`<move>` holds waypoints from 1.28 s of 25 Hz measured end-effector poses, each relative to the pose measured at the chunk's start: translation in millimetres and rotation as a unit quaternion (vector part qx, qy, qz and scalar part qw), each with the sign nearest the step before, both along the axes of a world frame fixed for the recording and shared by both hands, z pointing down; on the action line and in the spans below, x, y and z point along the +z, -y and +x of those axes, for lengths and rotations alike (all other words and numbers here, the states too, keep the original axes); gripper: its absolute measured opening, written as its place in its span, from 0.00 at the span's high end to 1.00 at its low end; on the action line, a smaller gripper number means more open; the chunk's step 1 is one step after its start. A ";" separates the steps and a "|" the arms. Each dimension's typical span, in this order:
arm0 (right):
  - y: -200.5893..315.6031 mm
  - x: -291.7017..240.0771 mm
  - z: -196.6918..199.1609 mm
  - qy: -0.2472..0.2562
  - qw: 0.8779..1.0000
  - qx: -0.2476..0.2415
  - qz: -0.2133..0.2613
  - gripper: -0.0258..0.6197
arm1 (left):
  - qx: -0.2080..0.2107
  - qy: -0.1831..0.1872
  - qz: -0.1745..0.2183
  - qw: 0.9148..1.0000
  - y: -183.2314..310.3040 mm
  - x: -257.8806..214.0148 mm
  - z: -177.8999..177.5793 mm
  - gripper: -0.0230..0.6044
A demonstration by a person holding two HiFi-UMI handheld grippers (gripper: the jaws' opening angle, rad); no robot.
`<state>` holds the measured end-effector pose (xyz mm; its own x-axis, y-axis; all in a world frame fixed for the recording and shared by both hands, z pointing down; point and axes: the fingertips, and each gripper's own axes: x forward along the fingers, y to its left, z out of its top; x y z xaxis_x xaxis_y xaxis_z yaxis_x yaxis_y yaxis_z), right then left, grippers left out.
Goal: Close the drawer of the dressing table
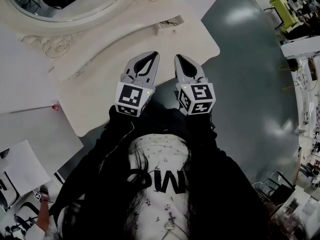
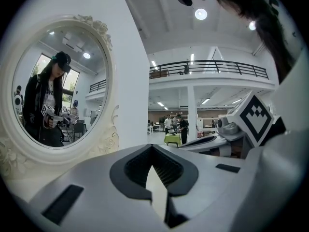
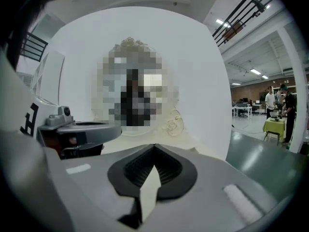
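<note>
left tool [image 1: 150, 58] and right tool [image 1: 181, 60] are held side by side over the near edge of the dressing table [image 1: 125, 49], tips pointed far, toward the oval mirror [image 2: 53, 81]. both tools are closed, tips met, nothing gripped; only pale table top is seen through the slit between the pads. the drawer is not made out in any view. it is judged to sit under the table's near edge, below the tools, its front running along that edge. neither tool is clearly nearer. lowering first, then a push toward the far side, is judged to be needed.
</note>
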<state>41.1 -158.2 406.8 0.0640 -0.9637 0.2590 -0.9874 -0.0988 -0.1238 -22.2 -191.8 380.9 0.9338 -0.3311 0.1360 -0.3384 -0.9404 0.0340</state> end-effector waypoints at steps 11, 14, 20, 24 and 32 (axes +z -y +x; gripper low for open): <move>22.8 10.4 12.9 0.003 1.000 -0.025 -0.015 0.95 | -0.024 0.000 -0.012 1.000 8.5 4.2 3.7 0.97; 35.9 13.7 19.8 0.005 0.999 -0.043 -0.013 0.95 | -0.039 0.004 -0.011 0.999 14.9 7.4 7.9 0.97; 60.4 18.6 42.1 0.010 0.996 -0.083 -0.017 0.95 | -0.088 0.012 -0.011 0.996 34.5 8.2 23.7 0.97; 76.2 22.9 59.0 0.015 0.994 -0.104 -0.021 0.95 | -0.112 0.019 -0.014 0.993 45.7 9.8 38.1 0.97; 93.3 43.3 79.1 0.024 0.989 -0.140 -0.035 0.95 | -0.159 0.035 -0.029 0.986 62.2 23.0 49.6 0.97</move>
